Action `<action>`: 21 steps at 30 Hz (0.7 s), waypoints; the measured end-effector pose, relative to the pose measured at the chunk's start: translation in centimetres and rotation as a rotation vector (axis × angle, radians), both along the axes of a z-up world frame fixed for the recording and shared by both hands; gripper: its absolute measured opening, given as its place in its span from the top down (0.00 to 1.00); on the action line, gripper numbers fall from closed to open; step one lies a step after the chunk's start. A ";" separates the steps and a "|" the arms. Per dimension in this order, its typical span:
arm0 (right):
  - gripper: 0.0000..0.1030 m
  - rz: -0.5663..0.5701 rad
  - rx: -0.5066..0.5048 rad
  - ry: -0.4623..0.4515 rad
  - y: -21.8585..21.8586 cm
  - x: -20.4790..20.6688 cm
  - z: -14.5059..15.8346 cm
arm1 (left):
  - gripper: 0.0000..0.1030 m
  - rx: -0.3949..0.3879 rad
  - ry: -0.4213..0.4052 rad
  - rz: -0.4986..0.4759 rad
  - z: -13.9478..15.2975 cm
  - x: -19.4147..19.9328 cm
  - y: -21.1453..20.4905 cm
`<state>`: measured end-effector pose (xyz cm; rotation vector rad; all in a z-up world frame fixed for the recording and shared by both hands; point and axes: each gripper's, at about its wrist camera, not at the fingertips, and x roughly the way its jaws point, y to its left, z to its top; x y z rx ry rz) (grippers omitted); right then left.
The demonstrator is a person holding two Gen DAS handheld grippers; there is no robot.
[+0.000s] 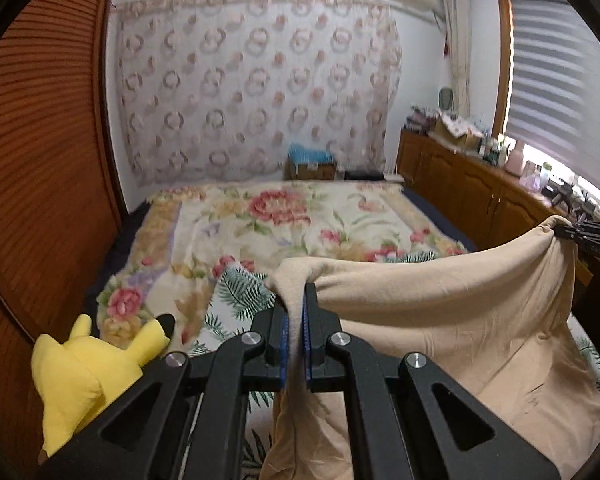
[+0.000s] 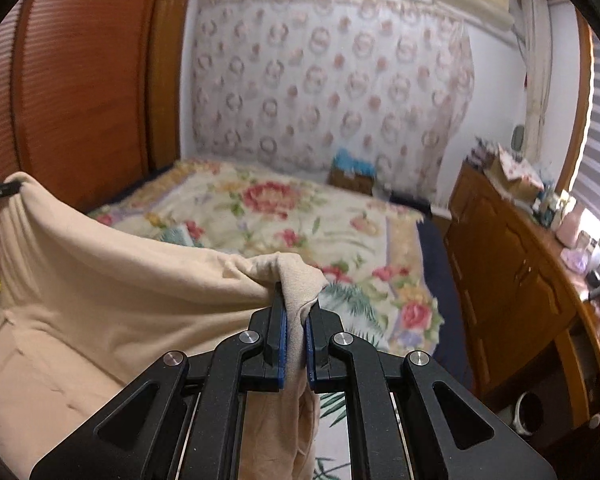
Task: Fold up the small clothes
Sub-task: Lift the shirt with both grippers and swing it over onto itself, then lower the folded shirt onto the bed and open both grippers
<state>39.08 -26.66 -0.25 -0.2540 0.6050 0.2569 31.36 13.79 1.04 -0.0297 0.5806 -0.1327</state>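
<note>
1. Left wrist view: the left hand-held gripper [image 1: 296,304] is clenched on a bunched corner of a beige garment [image 1: 460,320], cloth pinched between its blue pads [image 1: 307,344]; the garment hangs in the air above the bed [image 1: 228,224], stretched like a curtain across to the right hand-held gripper [image 1: 566,232] at the frame's right edge, which grips the opposite corner; a yellow plush toy [image 1: 84,372] sits low at left on the flowered bedspread, clear of the cloth; a wooden cabinet [image 1: 460,188] runs along the right wall.

2. Right wrist view: the right hand-held gripper [image 2: 296,304] is likewise clenched on a wad of the beige garment [image 2: 100,300], fabric spilling over and below its fingers [image 2: 278,320]; the top edge sags between the two grips, and the left hand-held gripper [image 2: 12,188] shows only as a dark tip at far left holding the other corner; the bed [image 2: 260,216] lies beyond and below.

3. Handling, as judged: the cloth looks light, soft and limp, with no stiffness of its own, so it will drape and crease wherever unsupported; corner holds on the upper hem seem the right purchase, keeping the edge taut for laying flat on the bed; thin knit may slip from a shallow pinch, so a deep bite is safer.
</note>
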 end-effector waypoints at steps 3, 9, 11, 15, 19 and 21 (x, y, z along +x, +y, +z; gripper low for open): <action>0.96 -0.008 -0.007 0.051 0.1 2.0 -2.1 | 0.98 -0.008 0.043 -0.008 -1.5 1.5 -0.3; 0.95 -0.019 -0.001 0.136 0.2 3.9 -5.7 | 0.97 -0.014 0.121 -0.009 -4.0 4.1 -0.5; 0.95 -0.027 0.010 0.159 0.0 4.4 -6.7 | 0.96 -0.018 0.142 -0.019 -4.7 4.4 -0.6; 0.95 -0.038 0.021 0.181 0.0 4.8 -7.9 | 0.91 -0.028 0.170 -0.044 -5.6 4.9 -0.5; 0.92 -0.053 0.023 0.201 -0.1 5.2 -8.9 | 0.72 -0.030 0.205 -0.067 -5.5 4.4 -0.4; 0.86 -0.067 0.019 0.208 -0.2 5.3 -9.1 | 0.68 -0.015 0.195 -0.059 -5.2 3.5 -0.4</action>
